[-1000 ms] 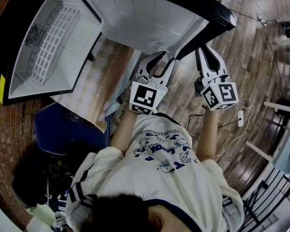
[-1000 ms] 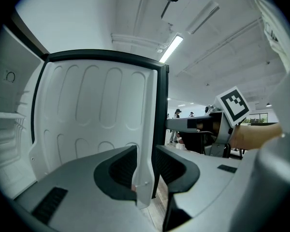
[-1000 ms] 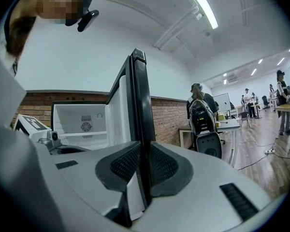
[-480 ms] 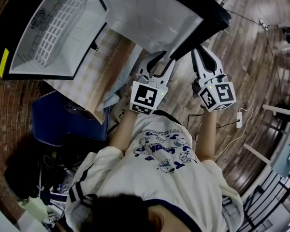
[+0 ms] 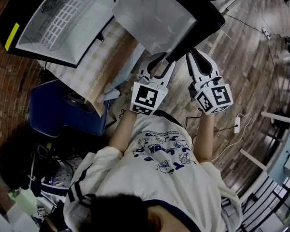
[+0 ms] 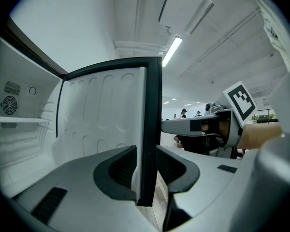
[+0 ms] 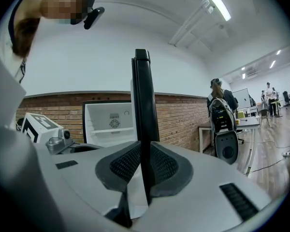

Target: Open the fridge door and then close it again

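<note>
Shifted: black-framed, white-lined fridge door (image 5: 154, 18), now slightly further left. Left gripper (image 5: 159, 64) and right gripper (image 5: 195, 62): forearms extended forward side by side, jaws pinching the door's edge.

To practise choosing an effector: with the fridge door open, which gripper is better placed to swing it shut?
Probably right. The right gripper clamps the fridge door edge from its outer side, ready to push. The left gripper also grips it, from the inner side.
</note>
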The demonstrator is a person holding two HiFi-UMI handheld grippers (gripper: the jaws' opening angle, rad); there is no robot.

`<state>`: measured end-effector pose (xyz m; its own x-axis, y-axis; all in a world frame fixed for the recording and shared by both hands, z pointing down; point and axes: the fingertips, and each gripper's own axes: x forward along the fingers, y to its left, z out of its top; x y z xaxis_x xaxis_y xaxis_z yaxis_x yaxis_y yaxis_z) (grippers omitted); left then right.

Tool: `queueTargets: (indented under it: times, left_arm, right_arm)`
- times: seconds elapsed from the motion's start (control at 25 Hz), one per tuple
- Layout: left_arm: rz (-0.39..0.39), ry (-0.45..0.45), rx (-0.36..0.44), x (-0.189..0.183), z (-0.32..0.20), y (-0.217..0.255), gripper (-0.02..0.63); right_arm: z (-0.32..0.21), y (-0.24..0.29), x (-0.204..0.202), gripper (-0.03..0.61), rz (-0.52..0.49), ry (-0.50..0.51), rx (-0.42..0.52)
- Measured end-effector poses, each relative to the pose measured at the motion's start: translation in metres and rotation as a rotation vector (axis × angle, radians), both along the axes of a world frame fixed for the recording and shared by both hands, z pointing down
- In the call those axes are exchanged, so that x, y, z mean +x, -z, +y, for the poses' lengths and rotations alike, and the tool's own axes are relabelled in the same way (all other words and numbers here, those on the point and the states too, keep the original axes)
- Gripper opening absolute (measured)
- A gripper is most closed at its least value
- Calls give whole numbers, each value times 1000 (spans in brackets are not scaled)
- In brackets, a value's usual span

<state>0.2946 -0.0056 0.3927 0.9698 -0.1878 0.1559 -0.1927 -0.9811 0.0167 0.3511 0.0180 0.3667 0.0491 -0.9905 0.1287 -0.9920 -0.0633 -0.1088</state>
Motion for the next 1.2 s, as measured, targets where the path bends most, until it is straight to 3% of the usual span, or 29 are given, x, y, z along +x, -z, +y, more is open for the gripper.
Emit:
queueTargets:
  times: [0.84, 1.2]
  left_arm:
    - [-24, 99, 16, -62, 14, -10, 118]
    - [-32, 193, 4, -90, 7, -12, 120]
  right_arm:
    - [-4, -6, -98, 72, 23, 244, -7]
    - [-12, -7, -141, 73, 40, 374, -30]
